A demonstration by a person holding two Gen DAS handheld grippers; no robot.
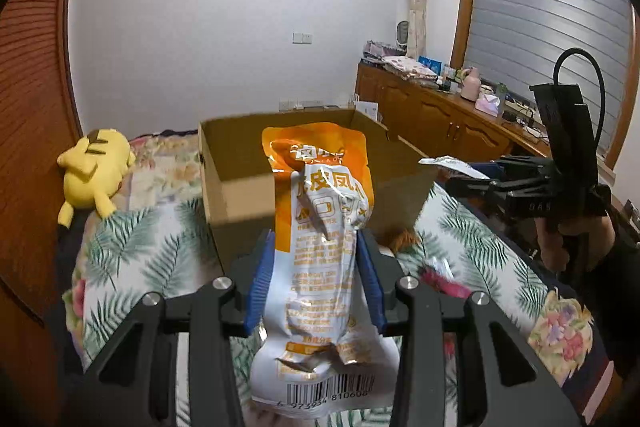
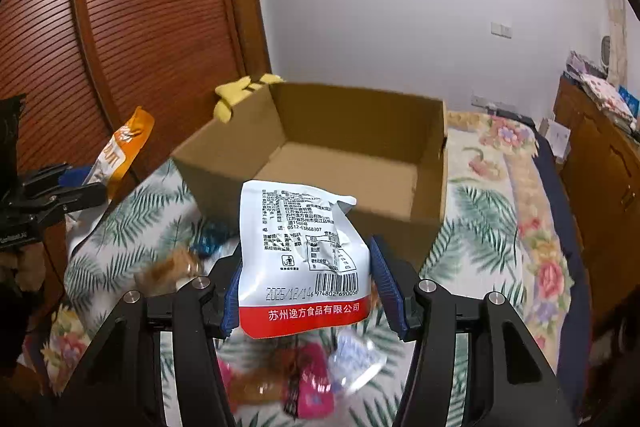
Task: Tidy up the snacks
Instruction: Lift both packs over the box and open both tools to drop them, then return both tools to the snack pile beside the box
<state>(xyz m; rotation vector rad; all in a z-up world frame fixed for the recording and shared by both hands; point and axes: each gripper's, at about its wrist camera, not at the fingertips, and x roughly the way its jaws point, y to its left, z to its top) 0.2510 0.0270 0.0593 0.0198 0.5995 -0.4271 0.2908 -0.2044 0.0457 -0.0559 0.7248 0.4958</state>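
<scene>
The orange pack [image 1: 320,227] sits clamped between the blue pads of the left gripper [image 1: 316,267]. Its long axis runs forward along the fingers, orange end out ahead, barcode end back toward the camera. The white pack [image 2: 304,255] is clamped the same way in the right gripper [image 2: 306,279], red band rearmost, crumpled top edge pointing forward. Both grippers are narrowed onto their packs; neither pack touches the bed.

The box [image 2: 352,163] lies directly ahead of and below both grippers, open side up. Its floor shows bare in the right wrist view. From the left gripper the near wall of the box stands just past the tip of the orange pack. From the right gripper the near wall lies just beyond the white pack's top edge. Neither gripper is clearly nearer. The coming move appears to be a short forward carry over the near wall, then a release into the box.

Readable print, orange pack: large white characters, partly creased, and barcode digits 6 973934 810606. White pack: date 2025/12/14, barcode 6 974802 690056, telephone 0512-63868307, and the red band reading 苏州逸方食品有限公司.

Below the right gripper, loose snacks [image 2: 308,383] lie on the bed [image 2: 500,227], blurred. A yellow plush [image 1: 92,171] lies left of the box, well clear of the carry path.
</scene>
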